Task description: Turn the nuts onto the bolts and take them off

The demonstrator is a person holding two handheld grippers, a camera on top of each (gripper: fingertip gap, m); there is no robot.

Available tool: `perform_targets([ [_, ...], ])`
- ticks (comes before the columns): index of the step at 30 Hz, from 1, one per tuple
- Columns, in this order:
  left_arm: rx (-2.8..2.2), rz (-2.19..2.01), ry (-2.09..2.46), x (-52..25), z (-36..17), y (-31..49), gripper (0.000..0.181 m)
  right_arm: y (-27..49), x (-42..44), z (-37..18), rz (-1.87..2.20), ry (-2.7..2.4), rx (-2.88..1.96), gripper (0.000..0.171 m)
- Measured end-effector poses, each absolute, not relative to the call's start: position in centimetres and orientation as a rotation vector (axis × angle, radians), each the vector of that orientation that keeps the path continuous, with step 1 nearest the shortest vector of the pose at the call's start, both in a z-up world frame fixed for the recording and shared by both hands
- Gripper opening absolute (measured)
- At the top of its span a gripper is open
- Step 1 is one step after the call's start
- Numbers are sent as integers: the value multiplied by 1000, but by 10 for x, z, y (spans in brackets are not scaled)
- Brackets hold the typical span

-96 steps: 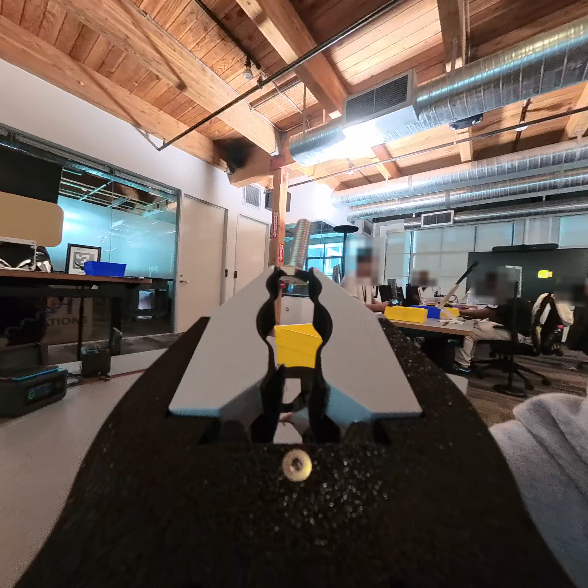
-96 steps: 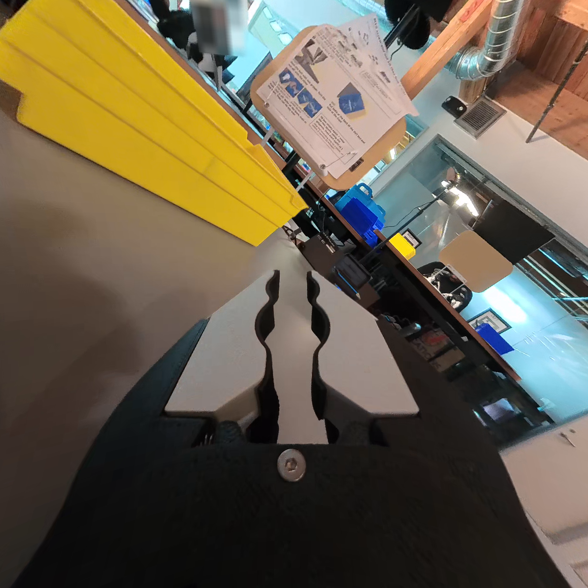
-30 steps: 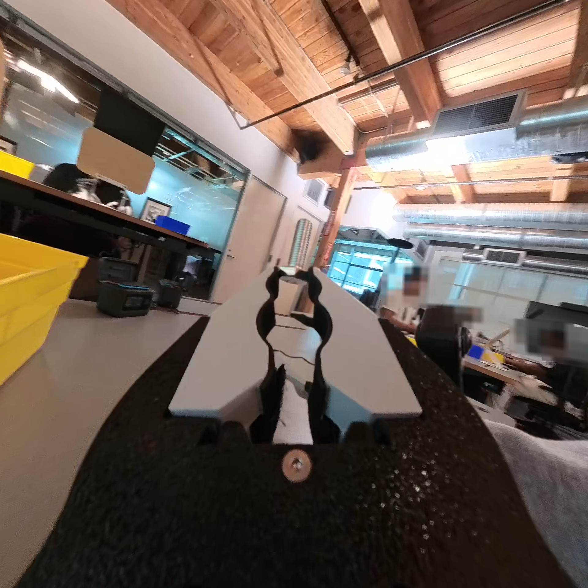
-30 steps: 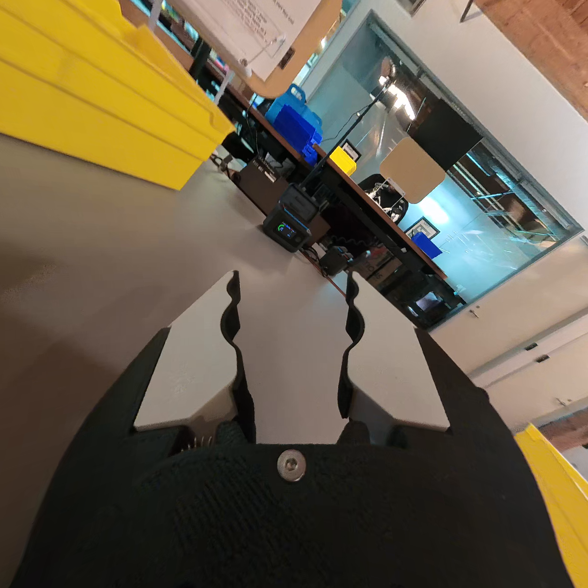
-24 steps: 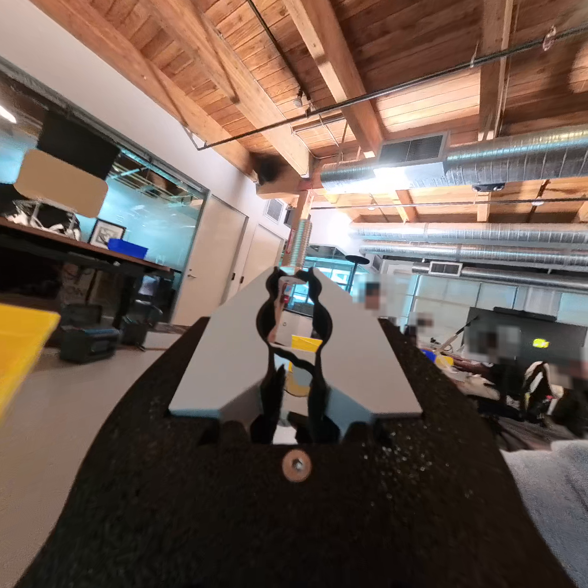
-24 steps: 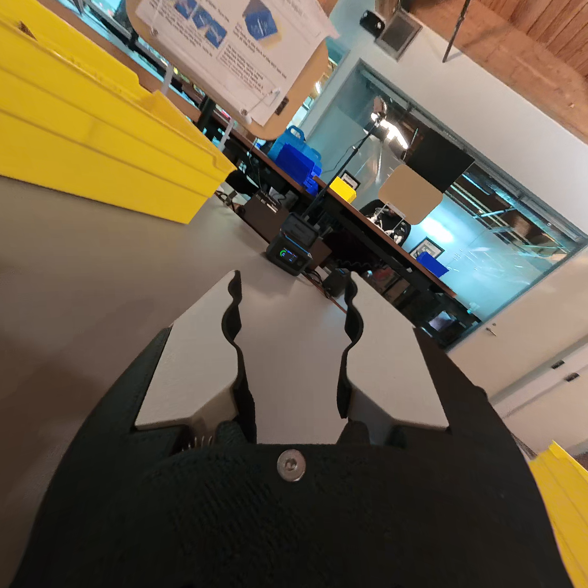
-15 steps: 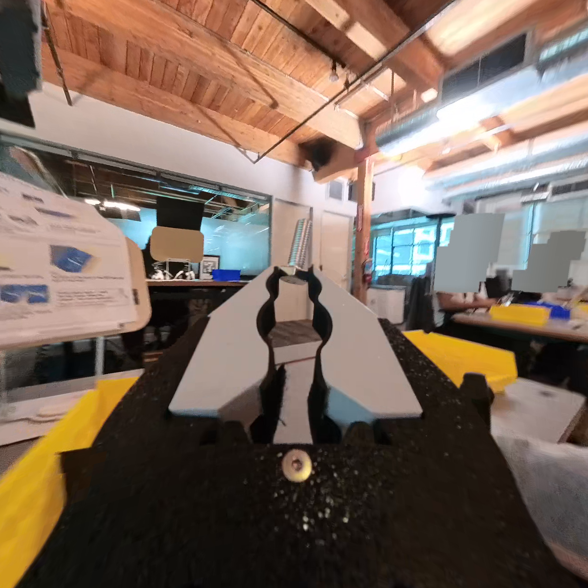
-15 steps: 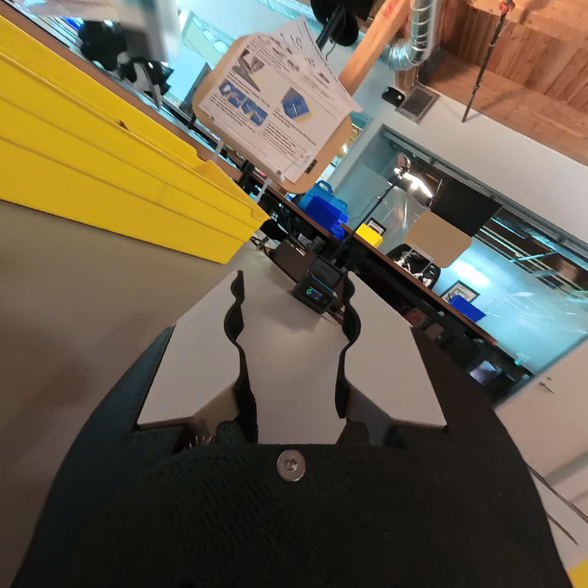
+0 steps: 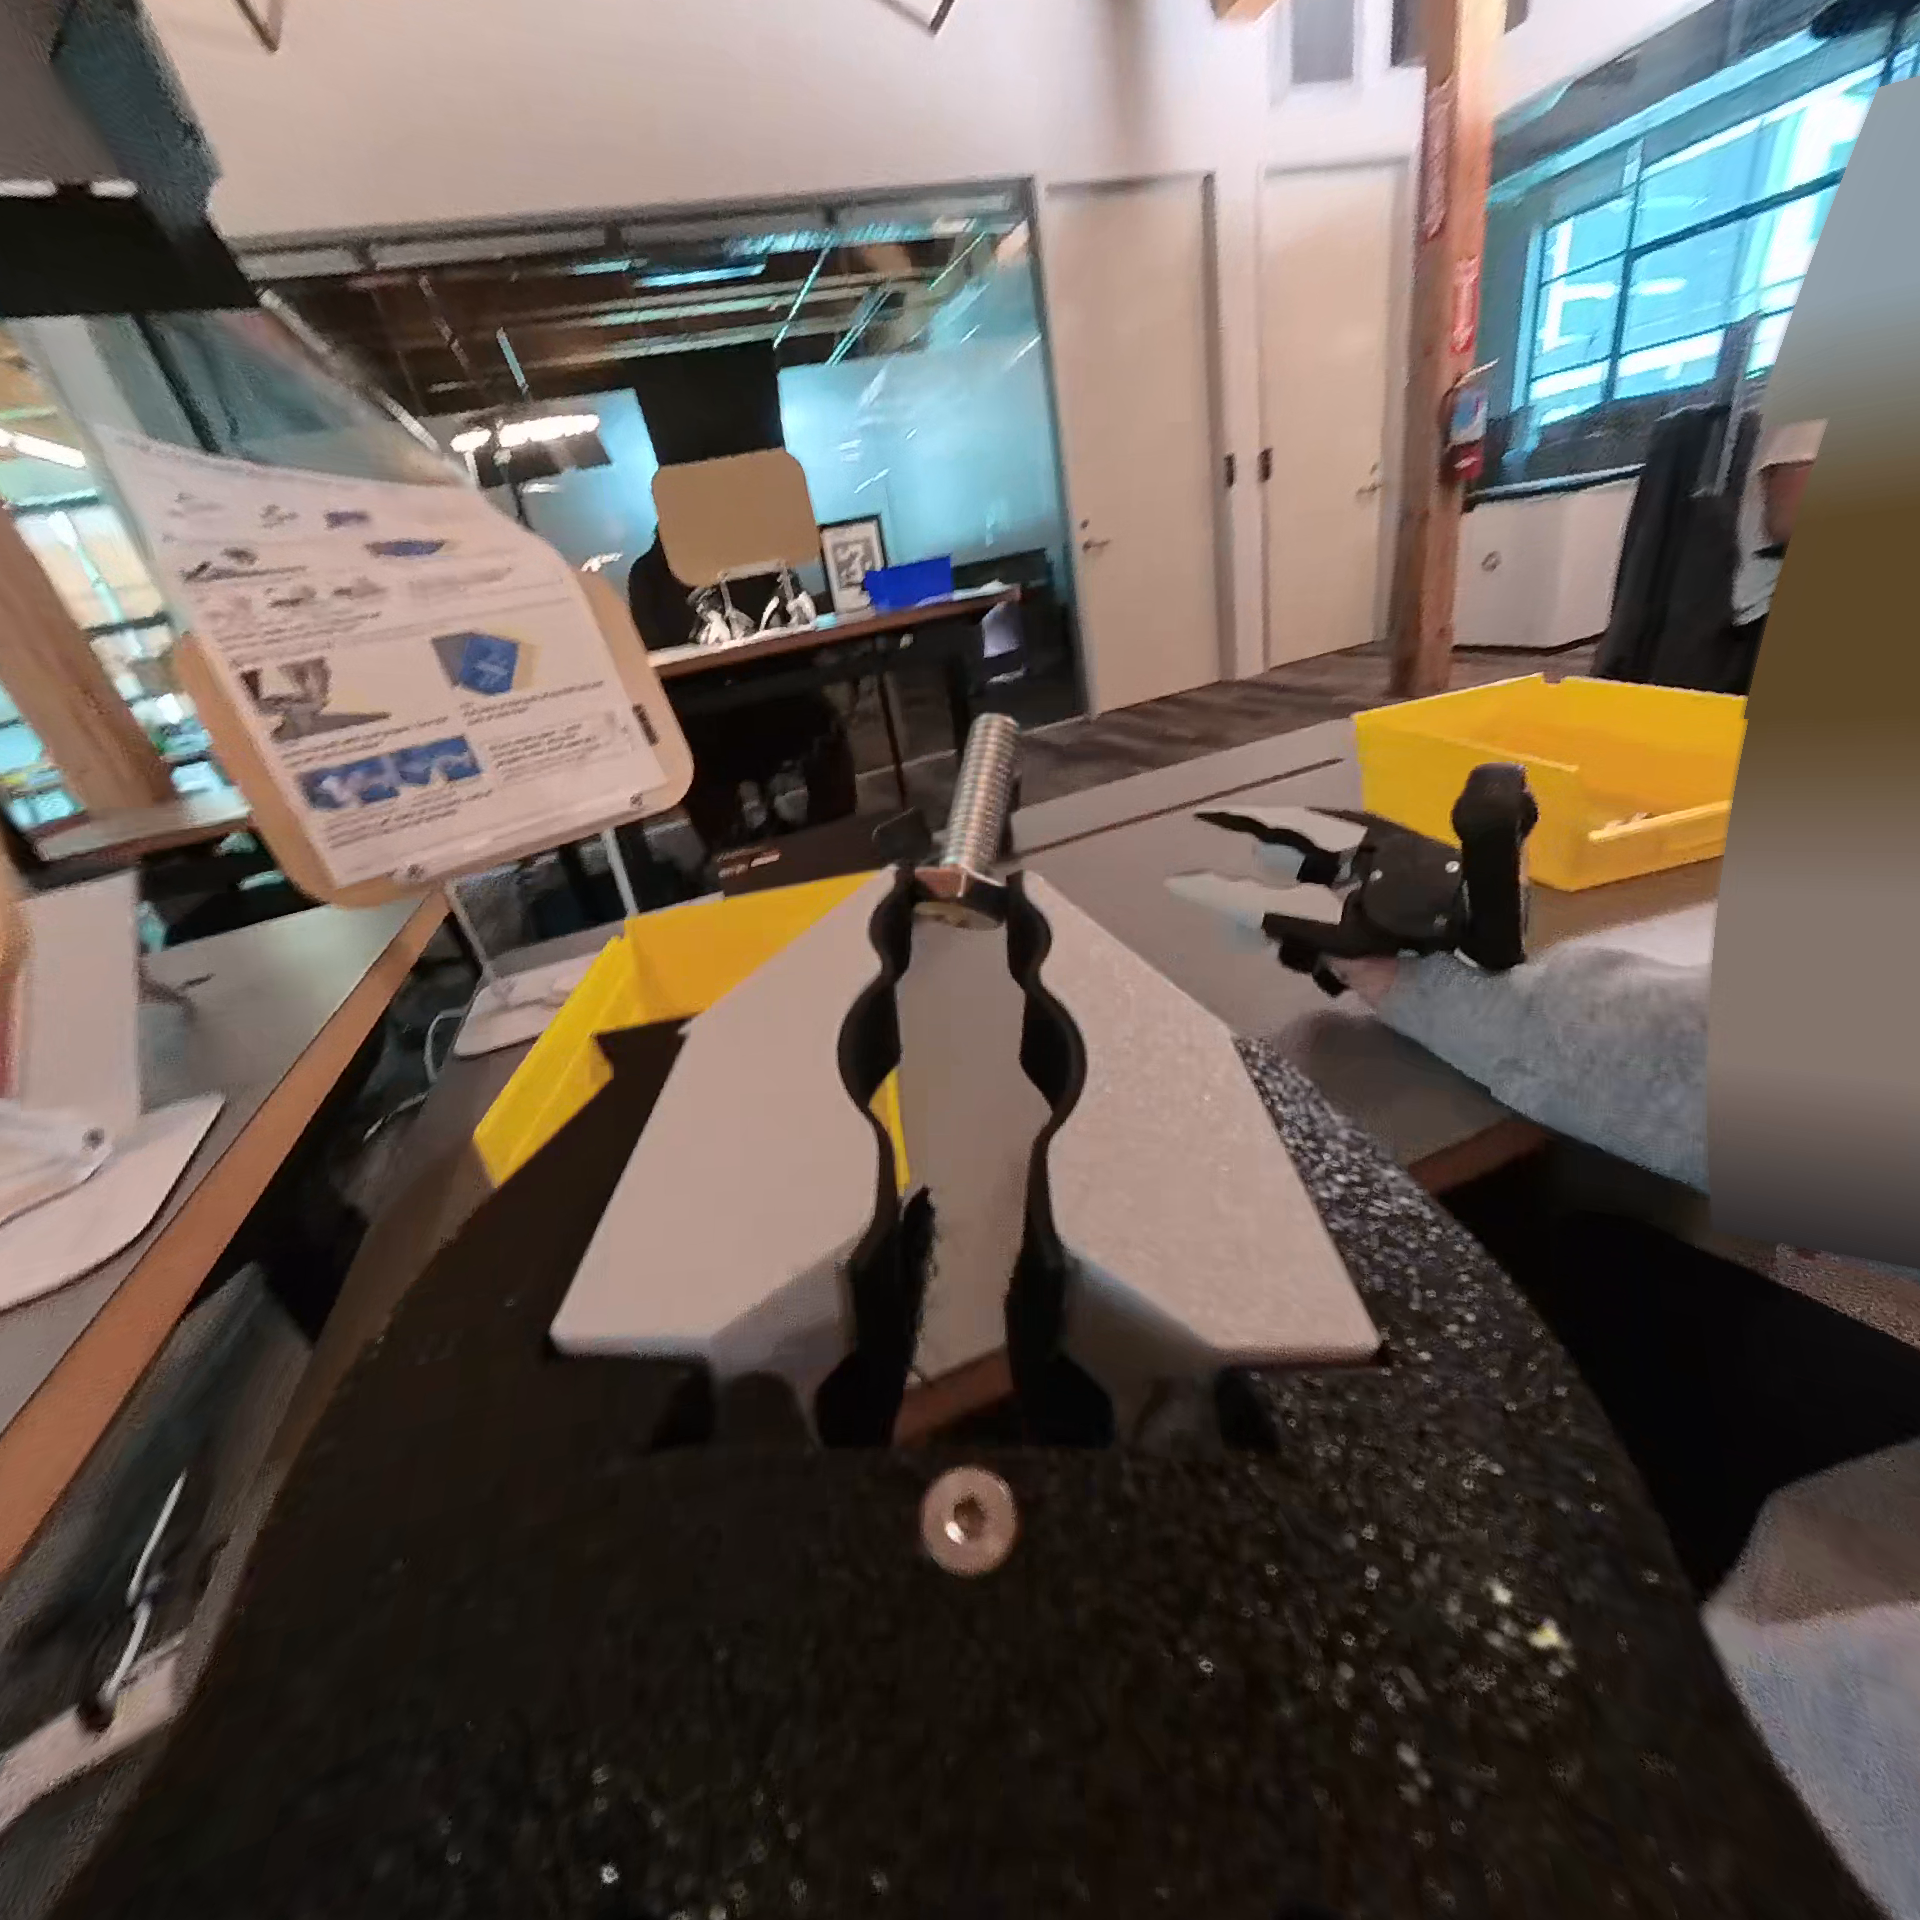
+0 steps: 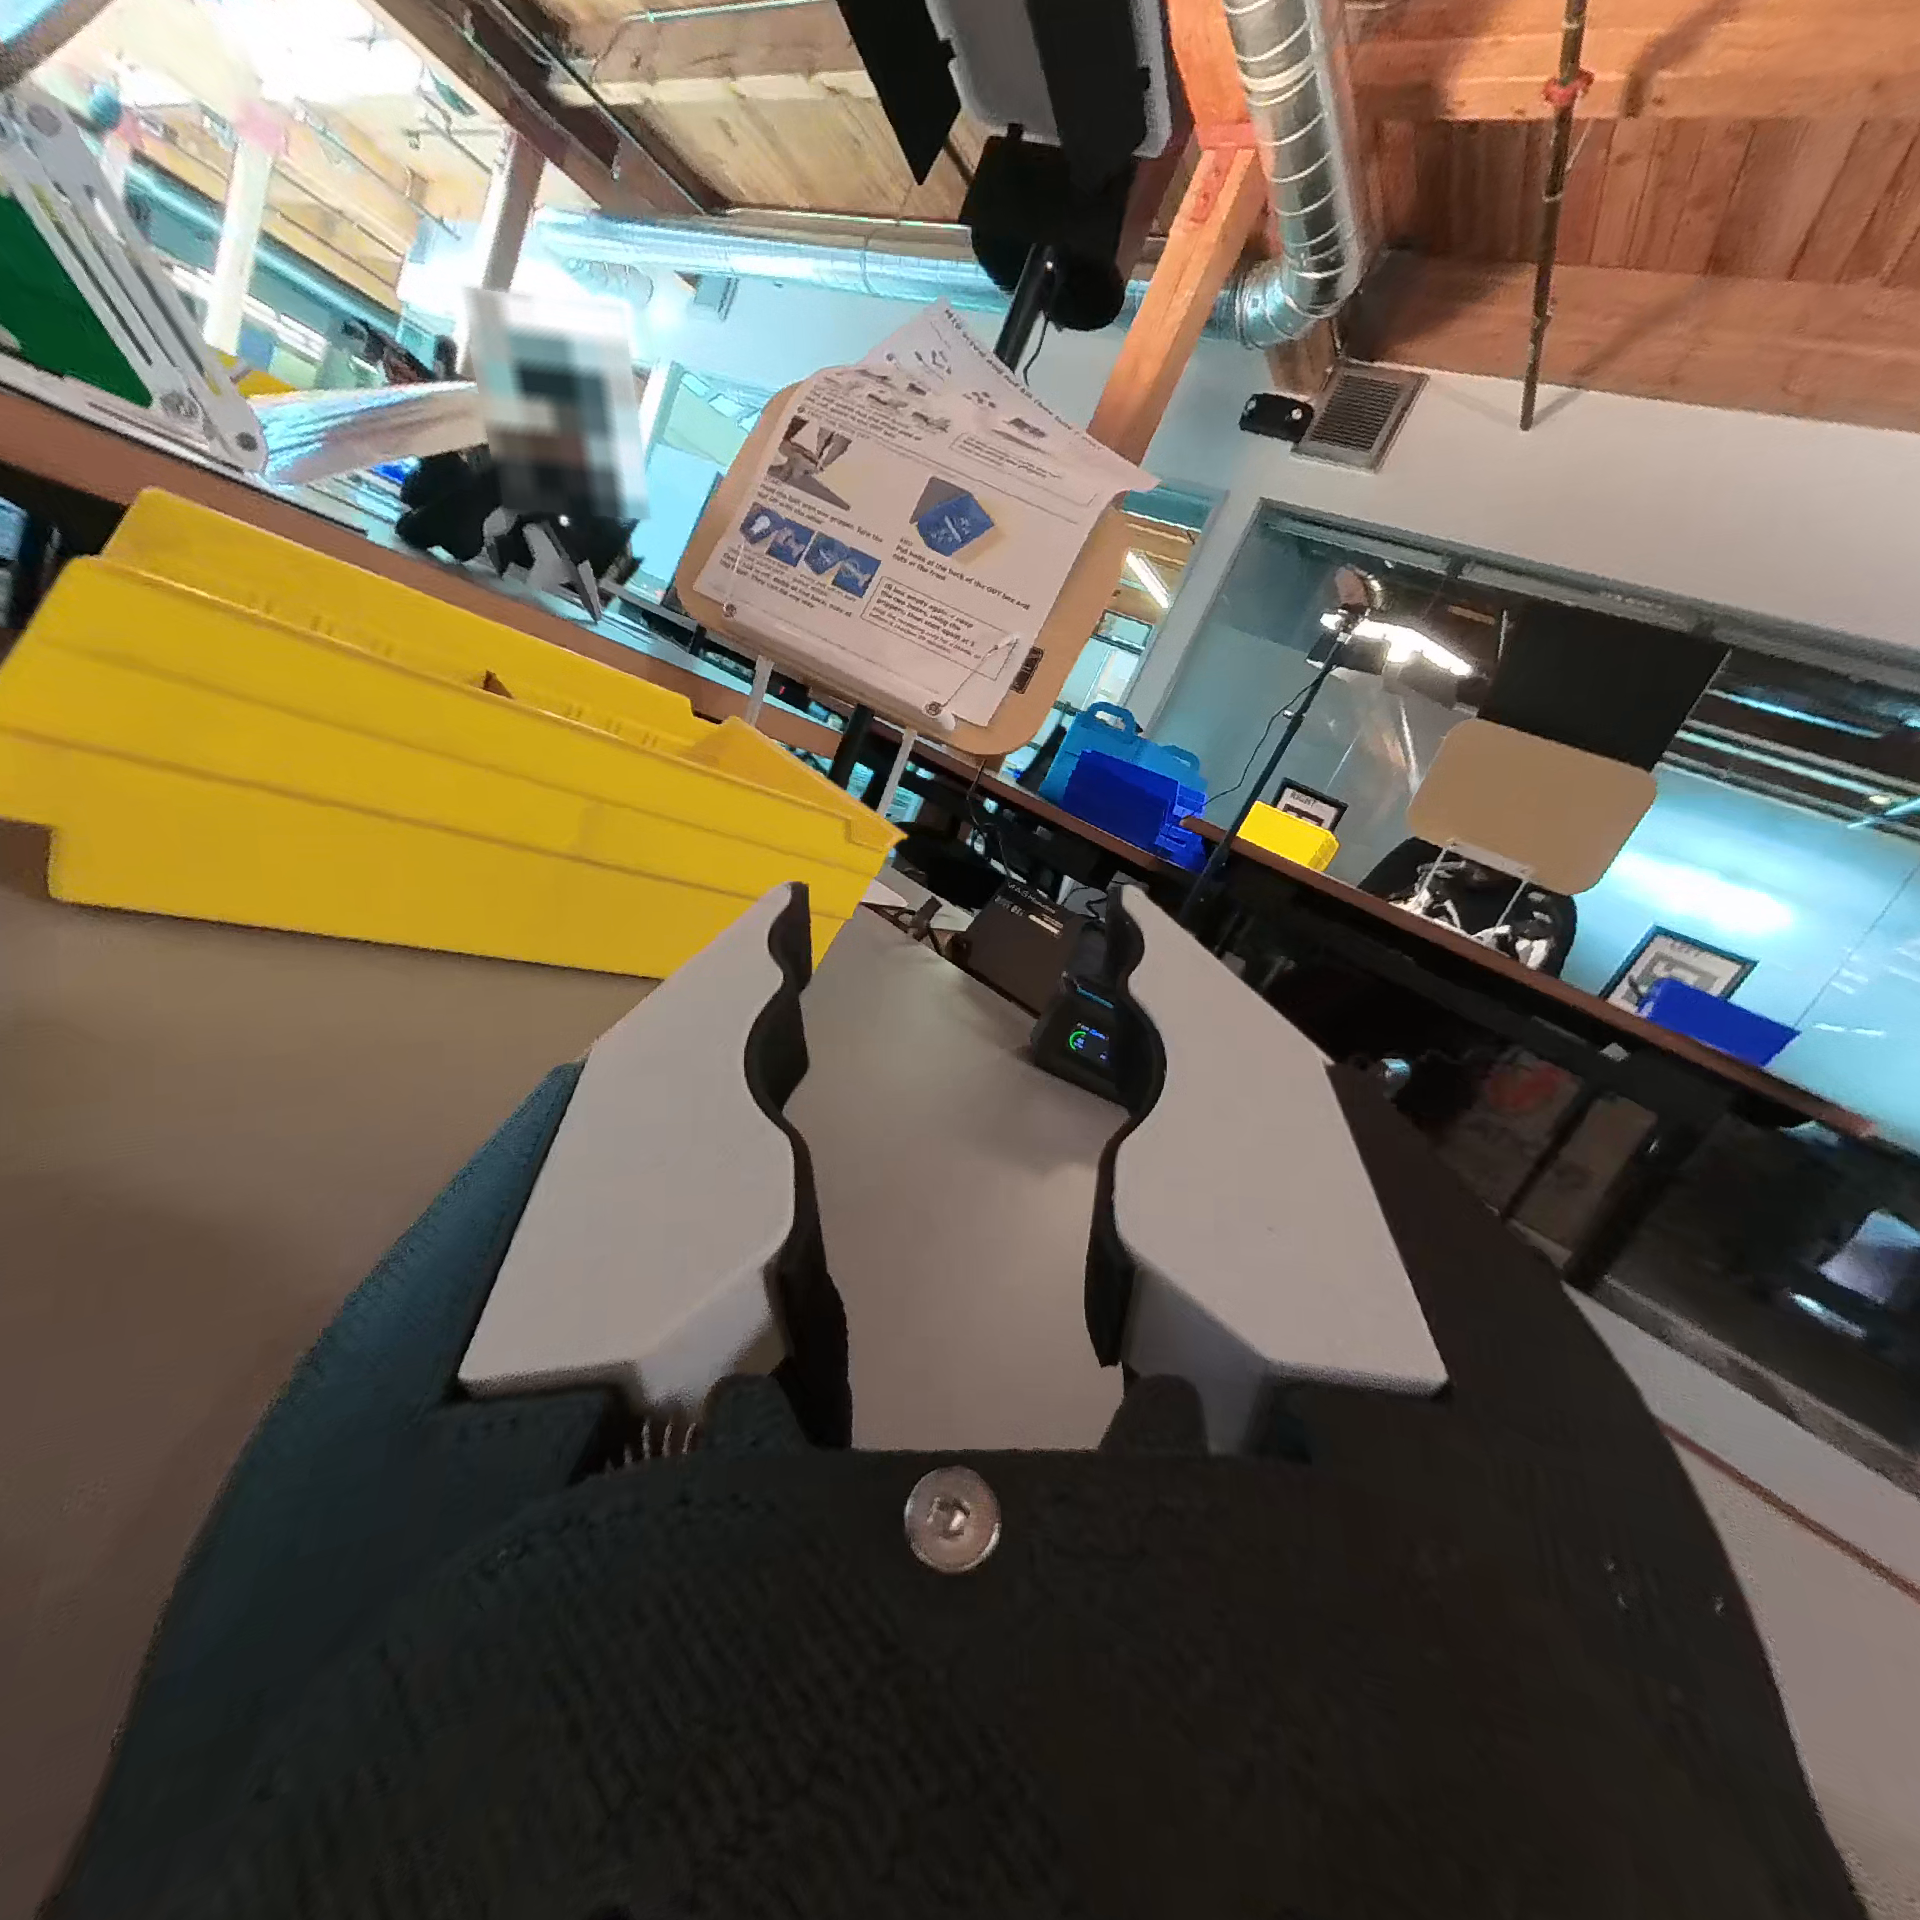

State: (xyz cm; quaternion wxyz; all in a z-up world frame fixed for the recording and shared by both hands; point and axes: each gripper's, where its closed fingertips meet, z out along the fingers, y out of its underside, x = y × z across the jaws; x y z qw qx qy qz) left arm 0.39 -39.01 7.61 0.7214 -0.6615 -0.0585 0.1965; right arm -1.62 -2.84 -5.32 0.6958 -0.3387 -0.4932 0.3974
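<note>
My left gripper (image 9: 958,896) is shut on the hex head of a silver bolt (image 9: 979,790), whose threaded shaft stands up past the fingertips. No nut shows on it. My right gripper (image 10: 954,902) is open and empty, low over the grey table (image 10: 208,1091). It also shows in the left wrist view (image 9: 1247,862), open, to the right of the bolt, held by a hand in a grey sleeve (image 9: 1558,1029).
A yellow bin (image 9: 665,966) lies just behind the left gripper; it also shows in the right wrist view (image 10: 395,790). Another yellow bin (image 9: 1558,779) stands at the right. An instruction sheet on a stand (image 9: 405,665) rises behind. A small black device (image 10: 1075,1039) sits ahead of the right gripper. About 40 cm separates my left fingertips from my right.
The left gripper has tilted down and swung, so the table, the bins and the right gripper come into view. The right gripper, opened earlier, has turned toward the yellow bin.
</note>
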Motion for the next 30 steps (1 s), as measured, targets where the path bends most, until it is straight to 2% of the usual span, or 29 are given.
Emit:
perform_targets([
  [13,-1398,625,-599,-22,-5,-501,16,-35,-19,-58,870,-1144,-737,55],
  [30,-1532,653,-562,-52,-36,-494,16,-31,-25,-63,817,-1167,-754,55],
])
